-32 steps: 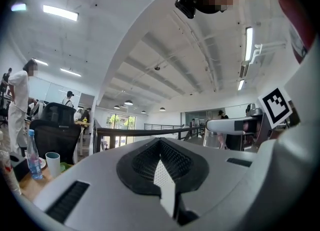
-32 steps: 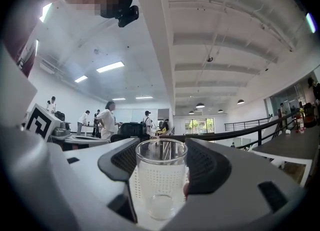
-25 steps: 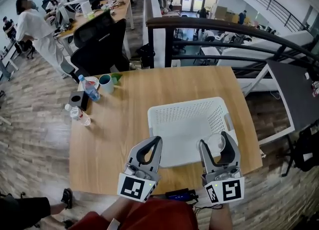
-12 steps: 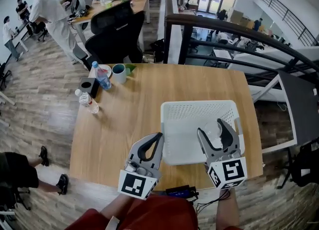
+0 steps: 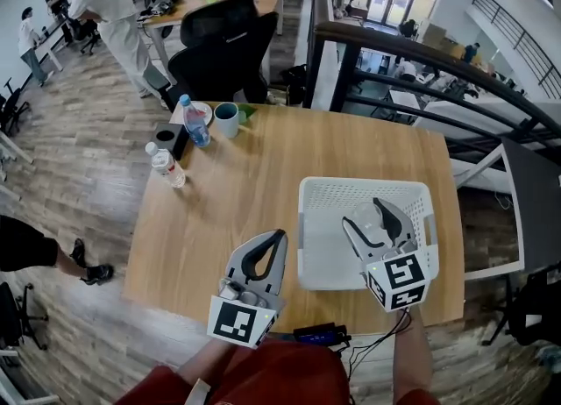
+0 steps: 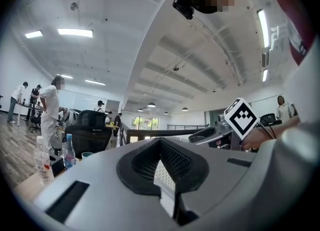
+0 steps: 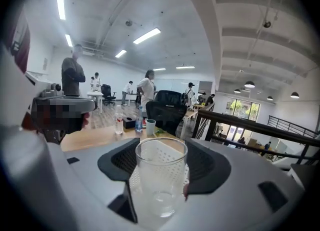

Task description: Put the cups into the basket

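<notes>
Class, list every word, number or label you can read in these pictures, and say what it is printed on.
None can be read.
Labels on the blue-capped bottle and the white-capped bottle: too small to read.
Cubes on the left gripper and right gripper: black-and-white square patterns, no letters.

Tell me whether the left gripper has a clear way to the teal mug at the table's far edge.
Probably yes. The left gripper is empty, jaws together, and only bare table lies between it and the teal mug. The blue-capped bottle stands close beside the mug, so go in carefully.
</notes>
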`<state>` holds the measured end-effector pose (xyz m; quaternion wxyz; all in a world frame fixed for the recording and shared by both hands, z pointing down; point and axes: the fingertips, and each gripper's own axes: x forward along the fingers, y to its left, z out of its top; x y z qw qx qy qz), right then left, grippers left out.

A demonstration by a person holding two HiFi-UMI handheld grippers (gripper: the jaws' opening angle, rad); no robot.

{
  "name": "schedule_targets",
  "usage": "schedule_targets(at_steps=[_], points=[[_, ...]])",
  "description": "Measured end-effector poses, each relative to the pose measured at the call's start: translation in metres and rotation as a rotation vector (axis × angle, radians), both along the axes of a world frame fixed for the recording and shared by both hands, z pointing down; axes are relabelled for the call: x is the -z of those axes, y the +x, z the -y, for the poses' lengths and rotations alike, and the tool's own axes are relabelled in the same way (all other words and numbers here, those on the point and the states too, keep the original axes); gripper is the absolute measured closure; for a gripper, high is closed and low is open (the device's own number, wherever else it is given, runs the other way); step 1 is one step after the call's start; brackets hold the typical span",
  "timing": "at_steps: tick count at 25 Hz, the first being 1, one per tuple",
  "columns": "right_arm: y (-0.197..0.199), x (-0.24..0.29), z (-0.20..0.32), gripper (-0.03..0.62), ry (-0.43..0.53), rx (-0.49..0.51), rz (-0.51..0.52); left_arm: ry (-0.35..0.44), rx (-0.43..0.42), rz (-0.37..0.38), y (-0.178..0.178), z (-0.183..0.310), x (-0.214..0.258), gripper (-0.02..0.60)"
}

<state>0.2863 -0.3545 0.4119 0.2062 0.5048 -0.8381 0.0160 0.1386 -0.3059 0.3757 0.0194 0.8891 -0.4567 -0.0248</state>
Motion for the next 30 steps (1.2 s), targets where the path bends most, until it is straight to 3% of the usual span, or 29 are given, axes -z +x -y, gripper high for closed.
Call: schedule_targets(at_steps=[10,30], points=[[-0.014,-0.051,0.022,0.307,-0.129,0.099,-0.09,-0.014,0.055,0.006,-0.017,0.001,-0.005,0.575],[-0.02,-0.159,0.042,0.307,-0.39,0.189,-0.254,-0.062,0.044,-0.002,-0.017,-0.001,-0.023,0.575]])
